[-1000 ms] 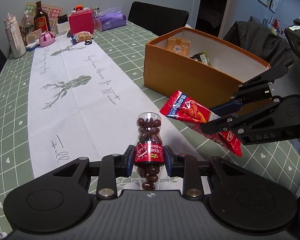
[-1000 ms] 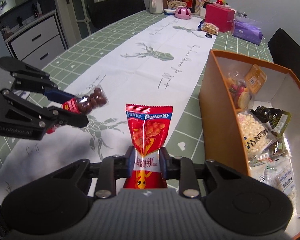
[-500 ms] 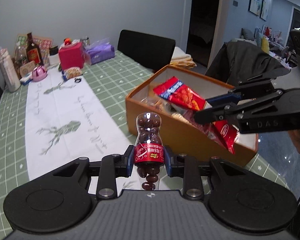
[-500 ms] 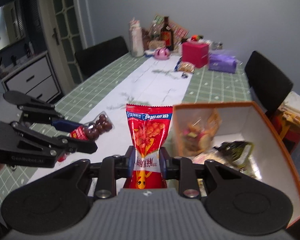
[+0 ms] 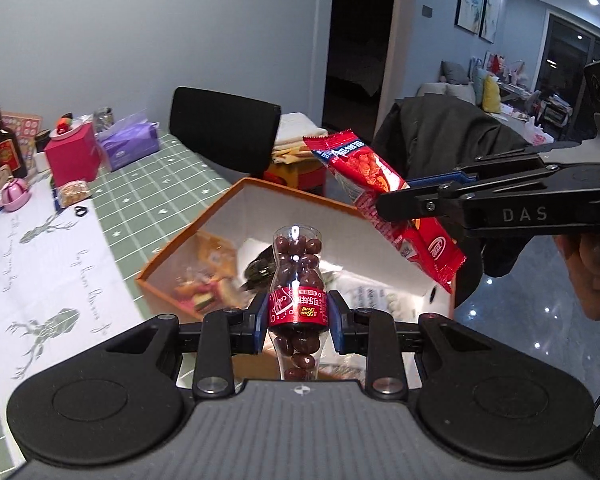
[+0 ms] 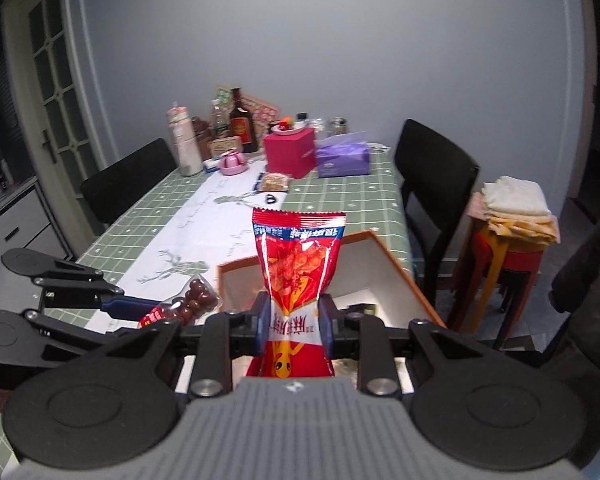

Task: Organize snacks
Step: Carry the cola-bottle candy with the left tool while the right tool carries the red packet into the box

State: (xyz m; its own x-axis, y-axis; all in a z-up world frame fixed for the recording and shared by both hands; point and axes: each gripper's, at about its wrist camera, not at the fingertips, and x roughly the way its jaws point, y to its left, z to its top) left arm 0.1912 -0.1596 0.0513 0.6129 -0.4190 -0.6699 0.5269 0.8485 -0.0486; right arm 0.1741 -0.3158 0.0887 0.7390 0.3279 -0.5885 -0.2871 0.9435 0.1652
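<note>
Left gripper (image 5: 299, 314) clamping candy bottle (image 5: 298, 276), over box (image 5: 188, 236)

A pink box (image 6: 290, 152) stands beside a purple tissue pack (image 6: 343, 158).

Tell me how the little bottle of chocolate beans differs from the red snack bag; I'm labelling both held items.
The bottle is clear, rigid plastic showing dark brown beans; the red snack bag is an opaque, printed soft packet. The bottle keeps its waisted shape in the left gripper, while the bag is pinched in and creased in the right gripper. The bag is wider. Both have red labelling and are held above the orange box.
</note>
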